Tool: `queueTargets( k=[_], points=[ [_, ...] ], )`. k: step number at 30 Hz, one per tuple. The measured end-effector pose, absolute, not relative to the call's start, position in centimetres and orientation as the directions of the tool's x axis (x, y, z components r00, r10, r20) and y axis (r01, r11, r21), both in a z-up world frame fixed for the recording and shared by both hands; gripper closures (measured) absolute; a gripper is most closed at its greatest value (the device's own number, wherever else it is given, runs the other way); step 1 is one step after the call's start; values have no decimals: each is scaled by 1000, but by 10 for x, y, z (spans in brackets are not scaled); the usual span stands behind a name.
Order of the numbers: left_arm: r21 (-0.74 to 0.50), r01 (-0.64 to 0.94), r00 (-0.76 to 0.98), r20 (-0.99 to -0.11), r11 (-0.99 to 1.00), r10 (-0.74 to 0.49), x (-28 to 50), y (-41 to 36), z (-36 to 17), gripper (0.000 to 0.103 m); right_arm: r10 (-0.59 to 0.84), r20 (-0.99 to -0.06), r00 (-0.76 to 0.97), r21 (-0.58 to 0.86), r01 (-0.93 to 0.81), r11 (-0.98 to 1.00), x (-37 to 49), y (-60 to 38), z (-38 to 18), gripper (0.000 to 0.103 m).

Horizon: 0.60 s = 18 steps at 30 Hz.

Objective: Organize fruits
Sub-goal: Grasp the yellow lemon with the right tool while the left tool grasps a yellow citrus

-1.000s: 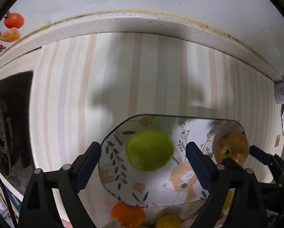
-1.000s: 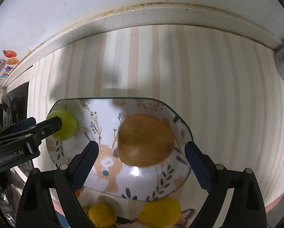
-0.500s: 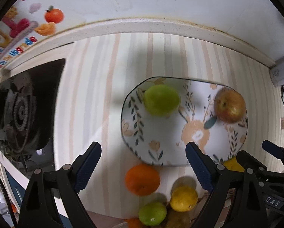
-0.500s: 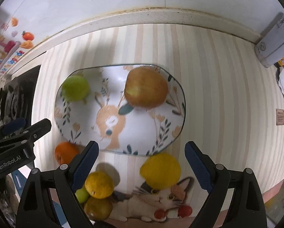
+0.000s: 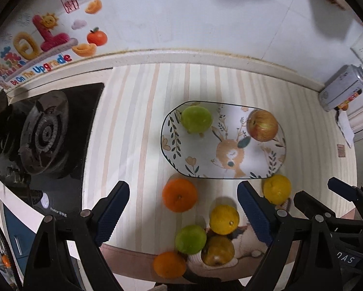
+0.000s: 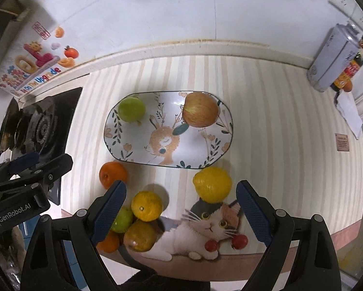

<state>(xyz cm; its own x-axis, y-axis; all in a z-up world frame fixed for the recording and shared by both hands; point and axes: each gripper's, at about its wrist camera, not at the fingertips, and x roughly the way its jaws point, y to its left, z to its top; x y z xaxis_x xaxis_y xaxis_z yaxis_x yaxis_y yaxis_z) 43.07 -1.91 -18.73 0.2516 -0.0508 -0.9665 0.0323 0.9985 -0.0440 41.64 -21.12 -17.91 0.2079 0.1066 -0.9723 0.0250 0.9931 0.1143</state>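
Observation:
A patterned oval plate (image 5: 232, 167) (image 6: 142, 155) lies on the striped mat. On it sit a green apple (image 5: 196, 118) (image 6: 131, 109) at its left and a red apple (image 5: 262, 125) (image 6: 200, 112) at its right. Near the plate's front edge lie an orange (image 5: 179, 195) (image 6: 112, 175), a lemon (image 6: 212, 184) (image 5: 276, 189), a yellow citrus (image 6: 147, 205) (image 5: 224, 219), a green fruit (image 5: 190, 239), a brownish pear (image 6: 140, 236) and another orange (image 5: 169, 264). My left gripper (image 5: 183, 215) and right gripper (image 6: 181, 215) are both open, empty, held above the loose fruit.
A gas stove (image 5: 43, 133) (image 6: 33, 131) is at the left. A tin and a bottle (image 6: 332, 63) stand at the back right against the wall. The mat's front edge with a cat picture (image 6: 210, 228) is close below the grippers.
Both grippers have pulled back and up from the plate, leaving the green apple and the red apple on it. The loose fruit in front has come into view.

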Motion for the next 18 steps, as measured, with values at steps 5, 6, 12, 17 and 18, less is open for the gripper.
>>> queueTargets(
  k=[5, 6, 12, 17, 18],
  points=[
    [-71, 34, 277, -958, 997, -77, 408, -18, -170, 12, 119, -962, 245, 127, 21, 992, 393, -214, -156, 9],
    [-75, 34, 279, -957, 997, -82, 405, -19, -168, 12, 122, -960, 251, 131, 21, 991, 390, -214, -153, 9],
    [-114, 33, 282, -952, 993, -119, 391, -20, -164, 12, 146, -952, 268, 158, 24, 987, 375, -217, -142, 9],
    [-95, 43, 273, -956, 995, -103, 390, -25, -176, 6, 164, -953, 255, 188, 74, 979, 376, -235, -158, 9],
    [-85, 49, 266, -959, 995, -95, 391, -27, -181, 4, 167, -955, 247, 195, 96, 976, 377, -241, -166, 9]
  ],
)
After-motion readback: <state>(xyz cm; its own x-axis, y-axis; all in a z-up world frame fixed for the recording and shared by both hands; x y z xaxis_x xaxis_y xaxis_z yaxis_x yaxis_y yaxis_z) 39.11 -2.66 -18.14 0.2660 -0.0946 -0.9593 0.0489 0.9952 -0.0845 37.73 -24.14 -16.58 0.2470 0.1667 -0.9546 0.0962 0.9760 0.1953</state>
